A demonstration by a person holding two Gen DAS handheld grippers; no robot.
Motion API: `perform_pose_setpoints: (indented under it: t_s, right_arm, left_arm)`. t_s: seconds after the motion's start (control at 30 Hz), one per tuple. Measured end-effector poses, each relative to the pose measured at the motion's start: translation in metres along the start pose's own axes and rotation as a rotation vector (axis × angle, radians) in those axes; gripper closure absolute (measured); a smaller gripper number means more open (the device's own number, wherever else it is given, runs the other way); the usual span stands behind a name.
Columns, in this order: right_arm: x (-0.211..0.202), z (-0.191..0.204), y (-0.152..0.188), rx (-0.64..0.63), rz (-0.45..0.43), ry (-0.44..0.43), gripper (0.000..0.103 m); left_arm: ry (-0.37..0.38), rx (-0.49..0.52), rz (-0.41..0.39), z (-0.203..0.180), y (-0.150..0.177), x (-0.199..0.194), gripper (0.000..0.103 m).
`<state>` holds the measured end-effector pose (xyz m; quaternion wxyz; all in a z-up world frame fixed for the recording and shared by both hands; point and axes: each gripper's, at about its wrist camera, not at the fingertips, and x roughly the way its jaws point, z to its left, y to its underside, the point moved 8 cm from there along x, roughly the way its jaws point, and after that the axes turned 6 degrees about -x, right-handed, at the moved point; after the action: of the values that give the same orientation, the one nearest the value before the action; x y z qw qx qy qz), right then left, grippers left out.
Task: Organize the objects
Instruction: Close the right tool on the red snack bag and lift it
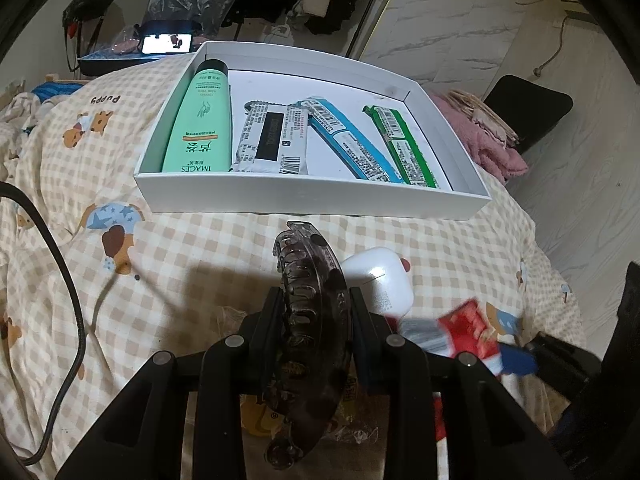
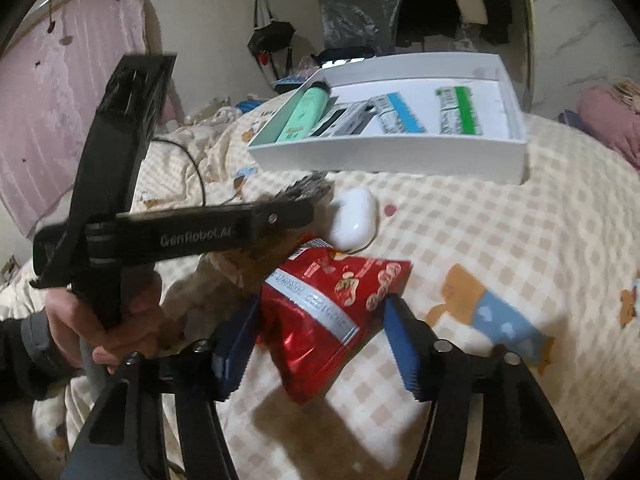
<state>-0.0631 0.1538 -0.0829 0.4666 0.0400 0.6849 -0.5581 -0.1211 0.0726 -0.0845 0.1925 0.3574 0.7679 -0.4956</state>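
- White box [image 1: 308, 200] near bed's far edge, open bedspread [image 1: 200, 256] before its front wall.
- Left gripper [image 1: 316, 312] tilted downward, clamped on dark hair clip [image 1: 312, 300].
- Right gripper [image 2: 320, 344] half-wide, astride red snack bag [image 2: 324, 312], right pad apart from it.
- White earbud case [image 2: 354, 216] just beyond bag.

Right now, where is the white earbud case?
On the checked bedspread, the white earbud case lies between the white box and the red snack bag.
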Motion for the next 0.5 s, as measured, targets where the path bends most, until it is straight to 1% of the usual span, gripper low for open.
perform_pose_setpoints:
  t_s: [0.07,0.13,0.33,0.43,0.5]
  right_arm:
    - [-0.007,-0.009,-0.003,0.027,-0.013,0.020,0.049]
    - [-0.014,-0.017,-0.005,0.053,-0.027,0.033,0.049]
    - [-0.028,-0.054,-0.010,0.166,-0.111,0.103,0.049]
    - [-0.025,-0.064,-0.006,0.201,-0.103,0.104,0.049]
    - [-0.024,-0.064,-0.006,0.196,-0.097,0.111,0.048]
  left_arm:
    - [-0.001,0.002,-0.001,-0.001,0.000,0.000,0.069]
    - [-0.003,0.004,-0.001,-0.001,0.000,0.000,0.069]
    - [-0.003,0.005,-0.001,-0.001,0.000,0.000,0.069]
    - [-0.004,0.005,-0.001,-0.001,0.000,0.000,0.069]
    - [-0.004,0.007,-0.001,-0.001,0.000,0.001,0.069]
